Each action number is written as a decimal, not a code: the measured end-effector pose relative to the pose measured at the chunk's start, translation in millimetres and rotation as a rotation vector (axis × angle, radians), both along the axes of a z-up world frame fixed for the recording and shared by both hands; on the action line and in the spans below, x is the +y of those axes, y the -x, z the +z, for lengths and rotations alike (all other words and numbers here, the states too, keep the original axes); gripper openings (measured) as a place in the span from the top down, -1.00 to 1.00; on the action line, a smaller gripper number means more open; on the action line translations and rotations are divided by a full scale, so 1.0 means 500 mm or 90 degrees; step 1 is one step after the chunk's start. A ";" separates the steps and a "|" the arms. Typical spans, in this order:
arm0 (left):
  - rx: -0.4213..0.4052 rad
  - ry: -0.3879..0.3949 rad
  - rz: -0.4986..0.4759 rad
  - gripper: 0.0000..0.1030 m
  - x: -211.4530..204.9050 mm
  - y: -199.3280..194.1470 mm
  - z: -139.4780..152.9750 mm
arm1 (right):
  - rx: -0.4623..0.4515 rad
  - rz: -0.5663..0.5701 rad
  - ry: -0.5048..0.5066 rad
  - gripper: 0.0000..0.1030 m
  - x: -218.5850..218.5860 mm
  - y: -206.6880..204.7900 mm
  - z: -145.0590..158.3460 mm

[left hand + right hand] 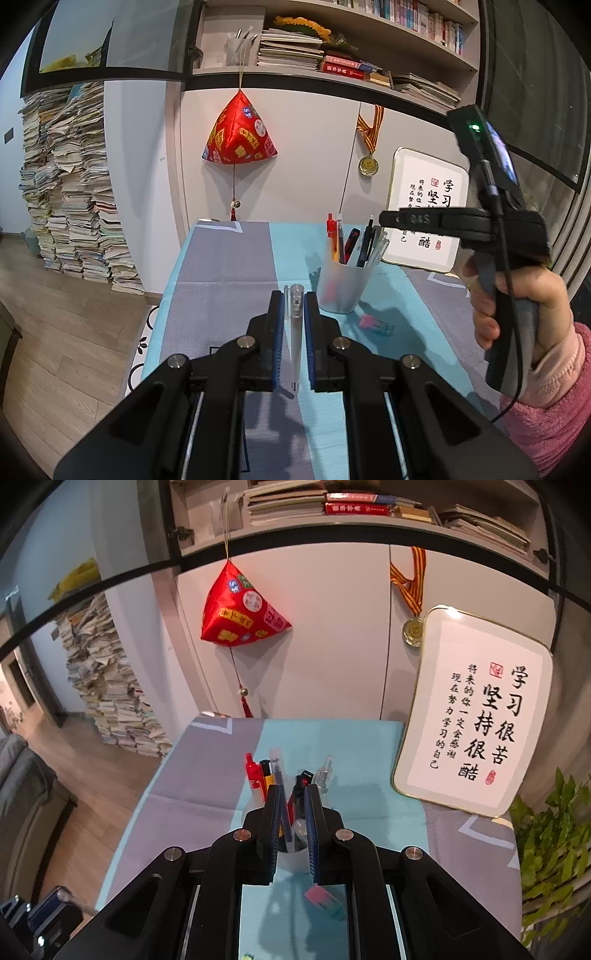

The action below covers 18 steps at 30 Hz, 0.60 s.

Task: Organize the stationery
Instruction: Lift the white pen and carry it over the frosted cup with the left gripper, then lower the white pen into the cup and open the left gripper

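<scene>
Left claw (293, 314) clamps my clear pen (295, 325) lengthwise, ready for the cup (341, 286) mid-table; right claw (291, 812) hangs pinched-in, apparently empty, above it.

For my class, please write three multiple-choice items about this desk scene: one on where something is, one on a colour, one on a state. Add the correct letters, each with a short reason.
1. Where does the eraser lie?
A. inside the cup
B. on the cloth beside the cup
C. on the shelf

2. What colour is the hanging pouch?
A. red
B. green
C. black

3. What is the left gripper doing?
A. standing open and empty
B. shut on a clear pen
C. shut on the medal

Answers:
1 B, the eraser rests on the cloth by the foot of the cup.
2 A, its fabric is bright red.
3 B, the clear pen sits between the closed blue pads.
</scene>
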State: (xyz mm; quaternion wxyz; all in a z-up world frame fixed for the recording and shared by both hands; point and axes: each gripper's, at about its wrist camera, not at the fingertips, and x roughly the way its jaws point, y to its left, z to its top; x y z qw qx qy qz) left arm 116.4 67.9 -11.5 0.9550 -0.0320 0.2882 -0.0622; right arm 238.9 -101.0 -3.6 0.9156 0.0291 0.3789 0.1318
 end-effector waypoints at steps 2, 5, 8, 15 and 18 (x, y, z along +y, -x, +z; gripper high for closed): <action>-0.002 -0.002 -0.002 0.83 -0.005 0.000 0.002 | 0.004 0.003 0.000 0.77 -0.010 0.015 -0.001; -0.002 -0.002 -0.007 0.83 -0.012 -0.003 0.006 | 0.008 0.004 0.000 0.77 -0.029 0.042 -0.010; -0.004 -0.002 -0.011 0.83 -0.022 -0.010 0.013 | 0.019 -0.004 0.004 0.77 -0.054 0.070 -0.035; -0.038 -0.018 -0.029 0.83 -0.070 -0.038 0.058 | 0.075 -0.012 -0.005 0.76 -0.095 0.109 -0.108; -0.065 -0.026 -0.041 0.83 -0.095 -0.056 0.087 | 0.095 -0.007 -0.008 0.76 -0.105 0.121 -0.135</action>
